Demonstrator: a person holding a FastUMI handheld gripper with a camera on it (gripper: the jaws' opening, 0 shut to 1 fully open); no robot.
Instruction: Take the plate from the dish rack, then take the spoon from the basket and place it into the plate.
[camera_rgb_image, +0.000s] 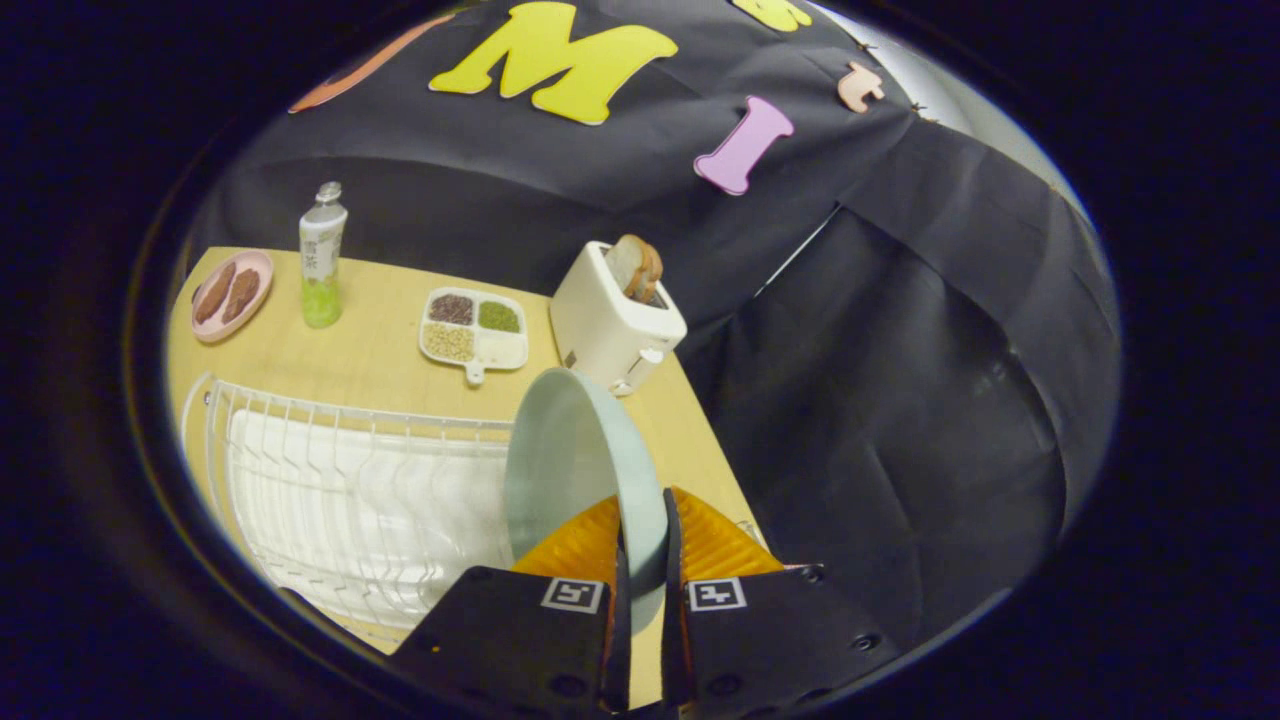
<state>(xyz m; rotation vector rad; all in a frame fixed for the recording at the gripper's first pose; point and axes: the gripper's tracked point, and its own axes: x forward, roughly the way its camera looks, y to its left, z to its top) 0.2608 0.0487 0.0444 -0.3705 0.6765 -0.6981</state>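
The gripper (640, 545) has its jaws clenched on the plate's (575, 465) rim, holding it on edge so it clears the rack (340, 490) wires, above the bench (390, 360).

Wooden table (370, 355): white toaster (612, 322) holding bread slices (637, 266); four-compartment tray (474, 329) of grains and beans (handle toward the viewer); green drink bottle (321, 257), upright; pink dish (232, 294) with two brown pieces.
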